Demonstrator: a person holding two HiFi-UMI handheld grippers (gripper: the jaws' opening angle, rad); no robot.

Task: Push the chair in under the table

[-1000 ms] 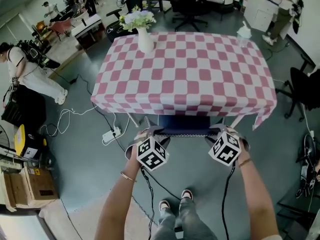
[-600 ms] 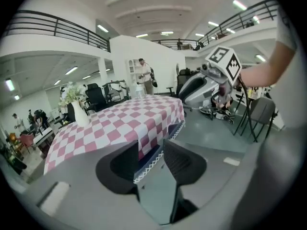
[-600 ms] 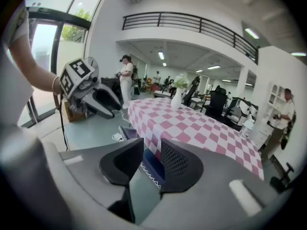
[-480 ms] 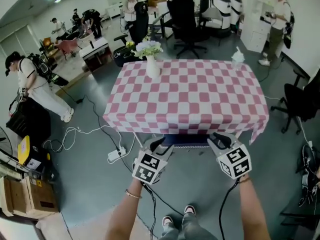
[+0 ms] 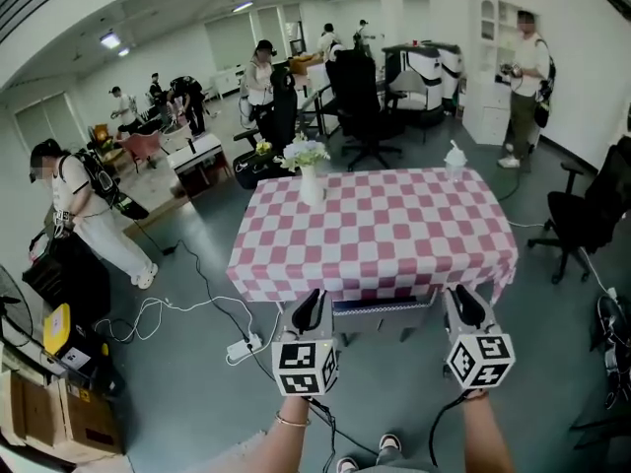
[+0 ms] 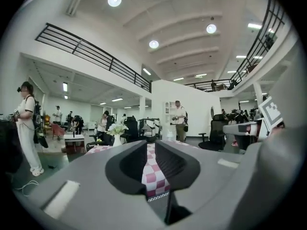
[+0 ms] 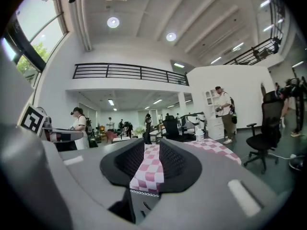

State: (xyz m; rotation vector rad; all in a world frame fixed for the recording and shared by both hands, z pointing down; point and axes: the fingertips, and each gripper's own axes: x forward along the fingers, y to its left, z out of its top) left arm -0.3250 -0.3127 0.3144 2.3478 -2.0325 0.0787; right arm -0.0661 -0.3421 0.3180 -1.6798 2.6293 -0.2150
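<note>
Head view alone: power strip (image 5: 242, 348)

Flower vase (image 5: 312, 185), black office chair (image 5: 357, 89)

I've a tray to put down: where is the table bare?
Bare: on the table, the whole middle and near half, plus the far edge between vase and white object. Only its two far corners are taken.

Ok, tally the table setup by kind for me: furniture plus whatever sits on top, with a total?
Table: 1
Chair, tucked under the near edge: 1
Vase with flowers: 1
White item at the far corner, too small to identify: 1
Total: 4
</note>
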